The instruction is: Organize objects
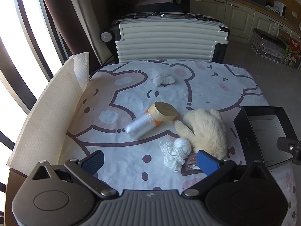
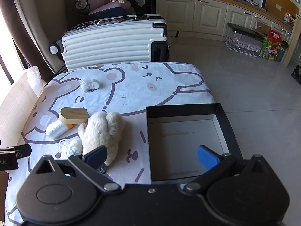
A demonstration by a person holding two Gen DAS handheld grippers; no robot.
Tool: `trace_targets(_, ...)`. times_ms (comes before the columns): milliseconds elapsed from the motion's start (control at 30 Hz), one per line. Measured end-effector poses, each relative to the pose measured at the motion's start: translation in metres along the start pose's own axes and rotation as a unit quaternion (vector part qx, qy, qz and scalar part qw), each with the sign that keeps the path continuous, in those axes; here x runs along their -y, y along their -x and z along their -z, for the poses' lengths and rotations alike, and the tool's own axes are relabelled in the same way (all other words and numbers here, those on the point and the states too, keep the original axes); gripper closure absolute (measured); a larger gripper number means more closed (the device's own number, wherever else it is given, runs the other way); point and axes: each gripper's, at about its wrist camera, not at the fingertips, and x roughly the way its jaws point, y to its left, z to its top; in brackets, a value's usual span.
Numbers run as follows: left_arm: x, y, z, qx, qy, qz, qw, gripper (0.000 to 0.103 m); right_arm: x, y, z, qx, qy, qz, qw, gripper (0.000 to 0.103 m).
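left gripper (image 1: pixel 150 161): blue pads spread wide, nothing between them; hovering over near edge of table, right pad just over the tape roll
right gripper (image 2: pixel 151 157): fingers wide apart, nothing held; right pad above black box interior, left pad just in front of plush mitten
tape roll (image 1: pixel 192 163): pinkish mesh-textured roll, partly hidden behind left gripper's right pad, near edge
yarn ball (image 1: pixel 175 151): white, loose strands spilling left and near; touching plush mitten on its right
plush mitten (image 1: pixel 205 130): cream, fluffy, thumb pointing left; centre-right of table, just left of black box
bag roll (image 1: pixel 140 126): white plastic roll, orange end, lying tilted; far end tucked under wooden case
wooden case (image 1: pixel 163 111): light wood, oval, flat lid; resting tilted on bag roll, centre of table
crumpled tissue (image 1: pixel 161 78): white wad, far side of table, well apart from the rest
black box (image 2: pixel 185 111): open, shallow, grey floor bare; right near corner of table
tablecloth (image 1: pixel 207 86): white, pink-brown cartoon bears
suitcase (image 1: pixel 169 39): white ribbed, black corners, lying on its side beyond far table edge
foam sheet (image 1: pixel 47 116): white, standing along left table edge
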Motion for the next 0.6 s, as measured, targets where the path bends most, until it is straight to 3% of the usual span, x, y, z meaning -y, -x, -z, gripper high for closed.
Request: trace_targets(600, -0.052, -0.002, 0.007, 0.002, 0.039, -0.020, 0.9990, 0.000, -0.050, -0.007, -0.006, -0.002, 0.029, -0.024, 0.999, 0.000)
